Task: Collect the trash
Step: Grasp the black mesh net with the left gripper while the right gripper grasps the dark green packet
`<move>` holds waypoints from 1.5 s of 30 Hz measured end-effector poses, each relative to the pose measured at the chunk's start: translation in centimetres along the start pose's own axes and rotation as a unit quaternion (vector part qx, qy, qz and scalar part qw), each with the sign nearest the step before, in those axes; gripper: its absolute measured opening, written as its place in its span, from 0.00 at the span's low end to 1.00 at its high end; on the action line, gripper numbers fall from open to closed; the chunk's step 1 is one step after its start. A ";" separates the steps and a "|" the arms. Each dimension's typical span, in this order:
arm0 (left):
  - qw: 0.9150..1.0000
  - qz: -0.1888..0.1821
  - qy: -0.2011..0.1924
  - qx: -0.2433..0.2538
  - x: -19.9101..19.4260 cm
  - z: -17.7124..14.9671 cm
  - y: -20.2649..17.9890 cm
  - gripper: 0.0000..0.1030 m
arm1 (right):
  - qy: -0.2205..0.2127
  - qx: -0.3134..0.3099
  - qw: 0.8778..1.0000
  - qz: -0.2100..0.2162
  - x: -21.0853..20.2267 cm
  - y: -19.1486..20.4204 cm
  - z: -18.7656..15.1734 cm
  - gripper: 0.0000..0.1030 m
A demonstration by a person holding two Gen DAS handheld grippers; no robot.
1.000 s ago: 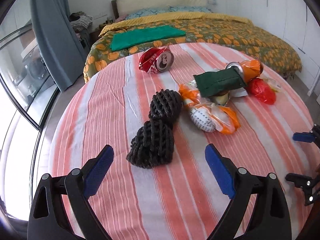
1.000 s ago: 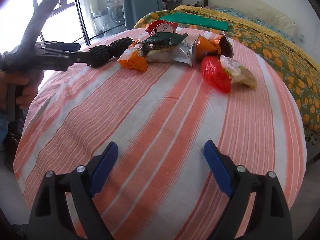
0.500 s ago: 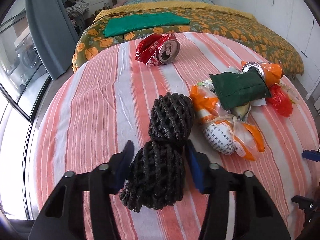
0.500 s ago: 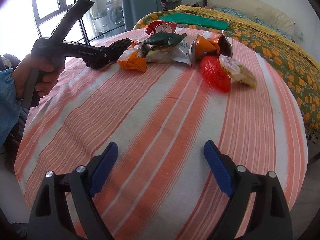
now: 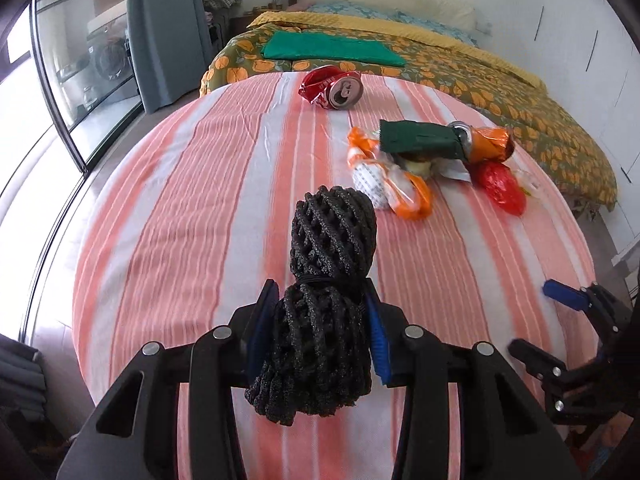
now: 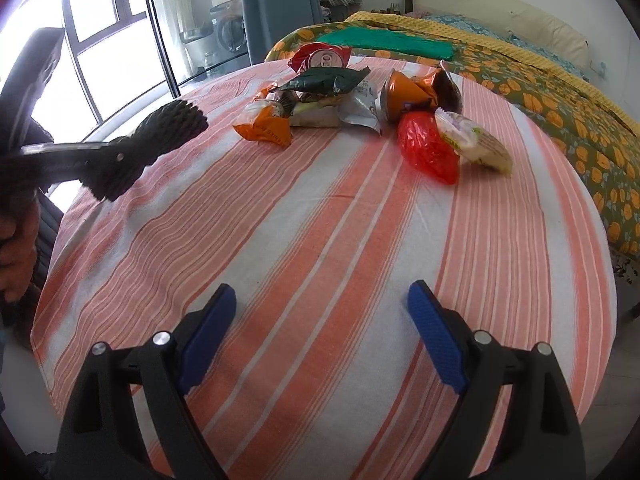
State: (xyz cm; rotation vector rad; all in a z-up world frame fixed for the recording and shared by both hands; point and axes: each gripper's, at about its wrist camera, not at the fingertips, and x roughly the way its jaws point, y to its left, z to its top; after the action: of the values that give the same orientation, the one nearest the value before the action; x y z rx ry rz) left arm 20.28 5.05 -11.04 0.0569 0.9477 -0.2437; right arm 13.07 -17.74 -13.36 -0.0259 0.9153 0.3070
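My left gripper [image 5: 318, 330] is shut on the near half of a black foam net bundle [image 5: 328, 264] and holds it just above the striped tablecloth [image 5: 192, 200]; the bundle also shows in the right wrist view [image 6: 160, 136]. Farther on lie a crushed red can [image 5: 336, 88], a dark green packet [image 5: 416, 138], orange wrappers [image 5: 404, 190], a crushed orange can [image 5: 486, 142] and a red wrapper [image 5: 500, 188]. My right gripper [image 6: 320, 332] is open and empty over the table's near side, well short of the red wrapper [image 6: 428, 148] and a pale wrapper [image 6: 476, 142].
A bed with an orange-patterned cover [image 5: 500, 84] and a folded green cloth [image 5: 328, 48] stands behind the table. A glass door [image 5: 80, 60] and a grey curtain [image 5: 168, 32] are at the left. The table edge [image 6: 600, 280] drops off on the right.
My left gripper moved forward over the black net bundle, closed on it and lifted it slightly. My right gripper stayed open and nearly still.
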 end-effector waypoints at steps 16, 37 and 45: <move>1.000 0.008 -0.018 0.003 2.4 -2.8 -3.6 0.74 | -0.004 0.010 1.000 0.002 -0.1 -0.3 0.0 0.83; 1.000 0.019 -0.015 0.017 2.8 -3.3 -4.1 0.85 | -0.021 -0.104 0.994 0.024 2.6 -2.6 14.4 0.83; 1.000 0.019 -0.015 0.017 2.7 -3.3 -4.1 0.85 | 0.046 -0.193 0.980 0.007 8.4 -0.2 17.9 0.78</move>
State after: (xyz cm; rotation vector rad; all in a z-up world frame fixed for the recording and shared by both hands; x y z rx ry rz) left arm 18.24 1.09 -14.93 0.1014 0.9123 -0.2247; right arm 31.77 -13.05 -9.05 -0.3954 0.9372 0.4963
